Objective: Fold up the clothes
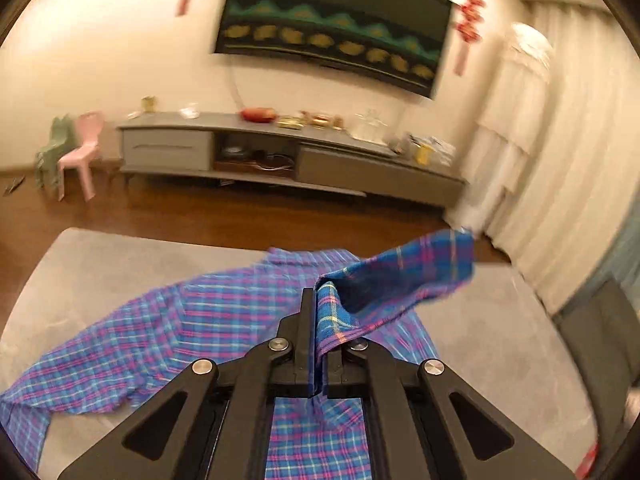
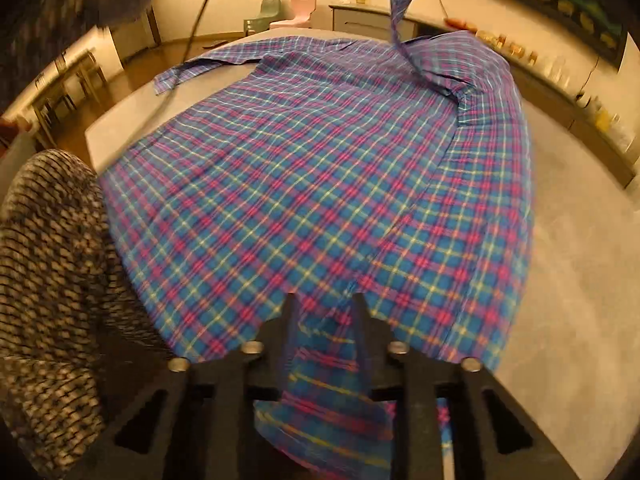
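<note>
A blue, pink and yellow plaid shirt (image 2: 320,168) lies spread on a grey table (image 2: 580,240). In the left wrist view my left gripper (image 1: 318,296) is shut on the shirt's sleeve (image 1: 416,276), held lifted above the shirt body (image 1: 180,328), with the cuff end flapping to the right. In the right wrist view that raised sleeve (image 2: 400,4) hangs at the top. My right gripper (image 2: 322,304) has its fingers around a bunch of the shirt's near hem, with cloth filling the space between them.
The grey table (image 1: 88,272) edge runs along the far side, with wood floor beyond. A grey TV cabinet (image 1: 280,152), pink chair (image 1: 80,152) and curtains (image 1: 540,160) stand behind. The person's patterned clothing (image 2: 52,280) is at the left.
</note>
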A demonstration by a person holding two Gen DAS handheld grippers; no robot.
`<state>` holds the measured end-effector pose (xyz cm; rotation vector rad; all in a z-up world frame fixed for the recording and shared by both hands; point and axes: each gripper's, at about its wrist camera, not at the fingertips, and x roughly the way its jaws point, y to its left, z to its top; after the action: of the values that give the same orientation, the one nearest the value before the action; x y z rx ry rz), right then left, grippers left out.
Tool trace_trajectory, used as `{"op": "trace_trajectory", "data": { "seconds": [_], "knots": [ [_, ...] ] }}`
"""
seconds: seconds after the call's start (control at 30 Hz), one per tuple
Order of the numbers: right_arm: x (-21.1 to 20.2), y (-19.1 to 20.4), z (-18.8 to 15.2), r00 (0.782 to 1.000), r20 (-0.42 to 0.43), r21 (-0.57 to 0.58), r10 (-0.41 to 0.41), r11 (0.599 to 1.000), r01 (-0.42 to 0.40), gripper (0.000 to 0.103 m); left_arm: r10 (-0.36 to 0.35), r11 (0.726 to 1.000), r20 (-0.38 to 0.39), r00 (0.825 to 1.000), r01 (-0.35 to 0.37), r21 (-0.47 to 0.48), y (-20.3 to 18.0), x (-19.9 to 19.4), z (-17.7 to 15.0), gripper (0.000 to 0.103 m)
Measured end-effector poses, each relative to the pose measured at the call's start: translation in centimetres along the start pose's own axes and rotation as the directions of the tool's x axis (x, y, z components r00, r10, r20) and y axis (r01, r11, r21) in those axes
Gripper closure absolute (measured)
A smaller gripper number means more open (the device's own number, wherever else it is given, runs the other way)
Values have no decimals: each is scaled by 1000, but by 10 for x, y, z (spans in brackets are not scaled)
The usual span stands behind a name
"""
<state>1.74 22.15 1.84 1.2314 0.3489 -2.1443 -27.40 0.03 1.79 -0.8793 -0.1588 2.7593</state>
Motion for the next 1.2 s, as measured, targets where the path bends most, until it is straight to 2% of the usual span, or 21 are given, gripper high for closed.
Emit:
{"op": "trace_trajectory", "data": {
  "seconds": [0.03,0.1,0.17,0.2,0.23,0.3,0.33,0.37,0.43,0.5,0.53,0.6,0.67,0.73,0.83,0.93,1.1,1.13,1.17,1.2],
  "knots": [
    [-7,-7,-1,999,9,26,33,999,-33,65,-48,996,-1,999,48,77,-20,-4,-14,103],
    [-23,-33,-5,997,43,130,67,989,-72,62,-143,963,-13,990,142,227,-60,-12,-41,102],
    [-37,-70,-10,994,74,272,80,957,-97,61,-235,904,-72,969,245,350,-92,-17,-74,98],
    [-41,-83,-13,993,79,321,84,941,-105,61,-267,866,-133,955,298,403,-105,-20,-97,97],
    [-45,-96,-17,993,82,366,88,924,-112,61,-272,834,-196,942,333,439,-115,-21,-122,97],
    [-52,-120,-24,992,88,452,95,883,-125,61,-243,808,-306,920,367,462,-122,-18,-165,81],
    [-56,-133,-28,991,91,493,99,860,-131,60,-218,806,-347,912,369,463,-120,-16,-181,80],
    [-62,-137,-23,991,93,501,97,856,-130,60,-193,813,-368,910,358,460,-117,-16,-190,80],
    [-75,-139,-7,992,94,487,89,865,-123,60,-167,834,-385,908,339,436,-109,-20,-194,80],
    [-91,-139,18,992,104,442,73,890,-112,55,-202,857,-368,908,345,382,-98,-32,-184,71],
    [-100,-139,34,993,106,411,58,907,-97,51,-229,865,-361,904,359,351,-93,-39,-179,63],
    [-111,-137,73,995,104,338,6,940,-41,44,-285,869,-358,889,397,294,-84,-51,-171,60],
    [-116,-140,118,993,109,249,-51,968,23,35,-266,883,-378,887,381,274,-76,-50,-169,60],
    [-111,-156,160,989,97,194,-108,977,88,34,-226,899,-404,886,349,264,-69,-45,-169,60],
    [-77,-190,228,982,64,174,-179,971,166,34,-159,925,-446,881,291,244,-55,-35,-171,60],
    [-21,-242,279,967,-1,210,-253,946,248,34,-105,952,-493,864,230,201,-38,-16,-178,62],
    [63,-297,316,967,-97,252,-236,934,253,34,-111,944,-485,867,244,220,-34,-24,-183,63],
    [75,-303,320,962,-106,254,-250,929,269,40,-113,942,-486,867,248,224,-35,-28,-184,63],
    [85,-309,324,957,-115,261,-268,921,289,79,-112,940,-488,866,252,231,-35,-31,-184,62],
    [89,-317,324,956,-119,286,-267,913,290,96,-112,937,-489,865,256,237,-36,-34,-184,62]
  ]
}}
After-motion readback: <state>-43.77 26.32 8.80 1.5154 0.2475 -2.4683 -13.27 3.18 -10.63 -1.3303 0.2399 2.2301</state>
